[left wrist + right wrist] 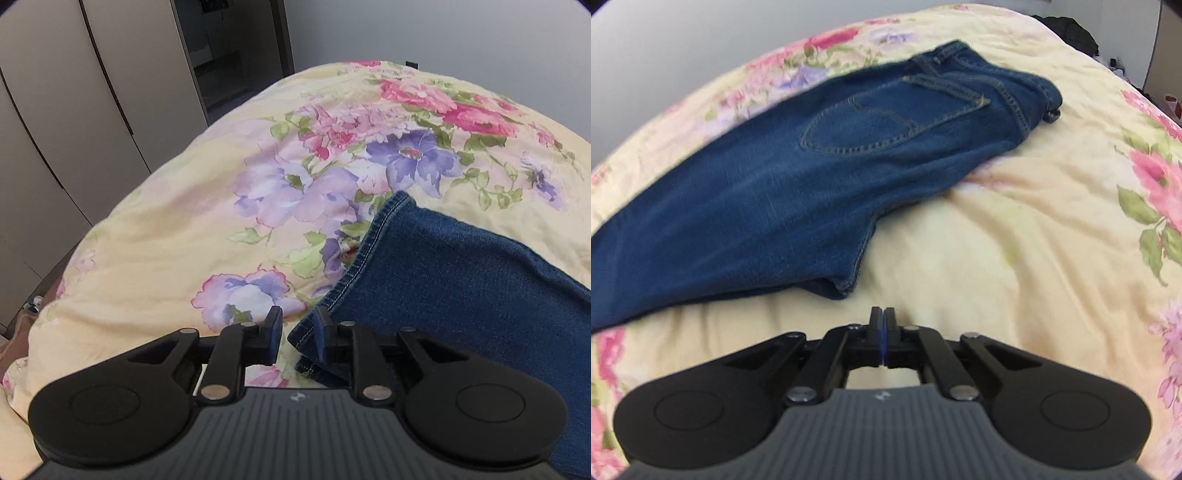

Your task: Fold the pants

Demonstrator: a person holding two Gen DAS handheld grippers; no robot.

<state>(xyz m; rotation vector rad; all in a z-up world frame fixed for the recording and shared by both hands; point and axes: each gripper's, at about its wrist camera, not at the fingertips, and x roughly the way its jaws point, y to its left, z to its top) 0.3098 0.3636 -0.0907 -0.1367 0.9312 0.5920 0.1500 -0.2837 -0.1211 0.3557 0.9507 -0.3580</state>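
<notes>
Jeans (783,177) beyond closed right claw (882,325)

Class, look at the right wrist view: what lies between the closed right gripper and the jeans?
Only bare floral bedspread separates the right gripper from the jeans, per the right wrist view.

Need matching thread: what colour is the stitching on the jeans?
Tan-gold stitching on blue jeans, clearest in the right wrist view.

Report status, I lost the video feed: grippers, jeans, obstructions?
Left gripper open at hem, holding nothing. Right gripper shut, empty. Blue denim jeans flat on floral quilt. Nothing in the way.
</notes>
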